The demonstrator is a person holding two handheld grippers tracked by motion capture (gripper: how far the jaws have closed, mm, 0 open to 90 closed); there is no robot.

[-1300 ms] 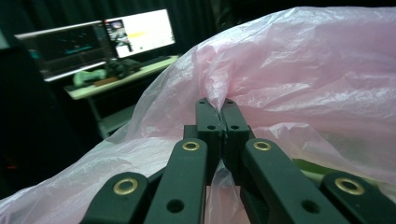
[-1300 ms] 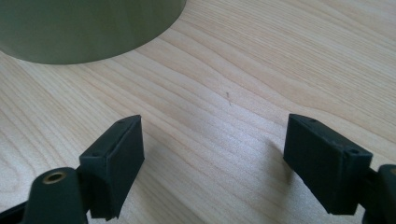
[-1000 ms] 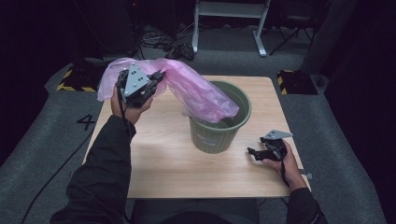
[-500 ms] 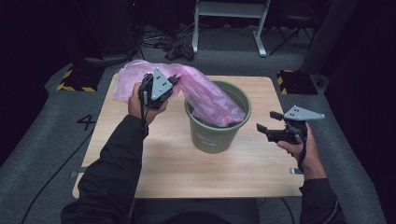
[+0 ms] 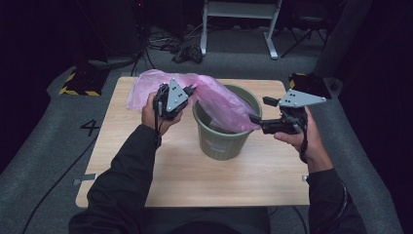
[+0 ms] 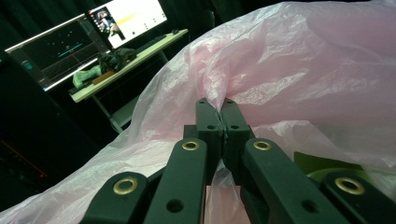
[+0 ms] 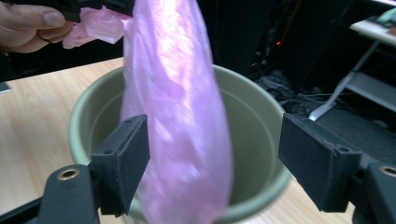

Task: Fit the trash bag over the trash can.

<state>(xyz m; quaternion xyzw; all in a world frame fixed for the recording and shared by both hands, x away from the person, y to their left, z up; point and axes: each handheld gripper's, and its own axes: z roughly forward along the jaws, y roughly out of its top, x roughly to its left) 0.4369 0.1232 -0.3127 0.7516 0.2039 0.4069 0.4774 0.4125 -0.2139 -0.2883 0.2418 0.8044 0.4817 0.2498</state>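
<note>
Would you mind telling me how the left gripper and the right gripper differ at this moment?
The left gripper is shut on the pink bag, pinching its film; the right gripper stands open with the bag hanging between its pads, unpressed. The left gripper is held over the table left of the green bin; the right gripper reaches in at the bin's right rim. Both are hand-held with black jaws.

In the high view, the bin (image 5: 225, 129) stands at the centre of the surface (image 5: 195, 175). The bag (image 5: 214, 97) drapes from upper left down into the bin. The left tool (image 5: 187, 92) sits left of the bin, the right tool (image 5: 258, 121) just beside its right rim
</note>
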